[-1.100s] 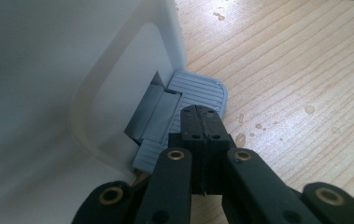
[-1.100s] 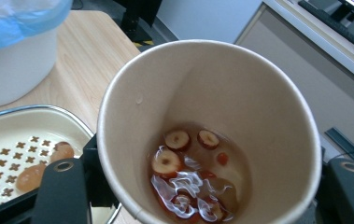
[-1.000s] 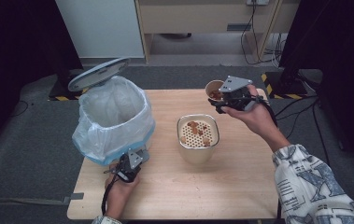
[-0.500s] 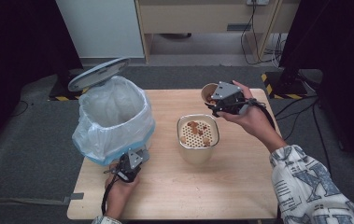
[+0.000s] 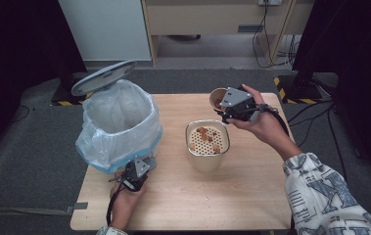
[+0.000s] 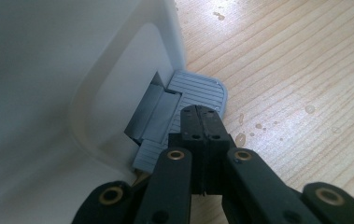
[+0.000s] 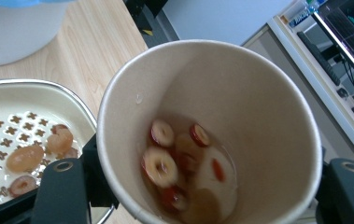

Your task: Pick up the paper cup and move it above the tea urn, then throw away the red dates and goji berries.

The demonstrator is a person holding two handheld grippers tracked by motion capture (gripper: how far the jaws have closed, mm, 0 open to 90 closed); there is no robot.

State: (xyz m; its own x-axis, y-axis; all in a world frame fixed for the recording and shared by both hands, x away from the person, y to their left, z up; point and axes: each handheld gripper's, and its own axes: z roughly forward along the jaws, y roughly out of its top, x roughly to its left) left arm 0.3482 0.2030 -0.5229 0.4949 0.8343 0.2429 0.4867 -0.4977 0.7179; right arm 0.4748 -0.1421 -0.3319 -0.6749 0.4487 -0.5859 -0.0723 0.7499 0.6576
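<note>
Right hand-held gripper [image 5: 220, 108] clamping round paper cup [image 7: 209, 130] (wet fruit slices inside), left hand-held gripper [image 6: 202, 120] clenched on ribbed grey pedal [image 6: 198, 91]

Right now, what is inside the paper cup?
The paper cup holds sliced red fruit and pale pieces in a little liquid; whatever lies beneath those pieces is covered.

paper cup [image 7: 240, 116] | beige, tilted, holds sliced dates in liquid | held above far-right of strainer pot [image 5: 207, 145] | pot: perforated insert, fruit pieces on it

Wooden table [image 5: 251, 196], grey carpet floor [image 5: 31, 142], cabinet [image 5: 212, 17], cables [image 5: 266, 44]
</note>
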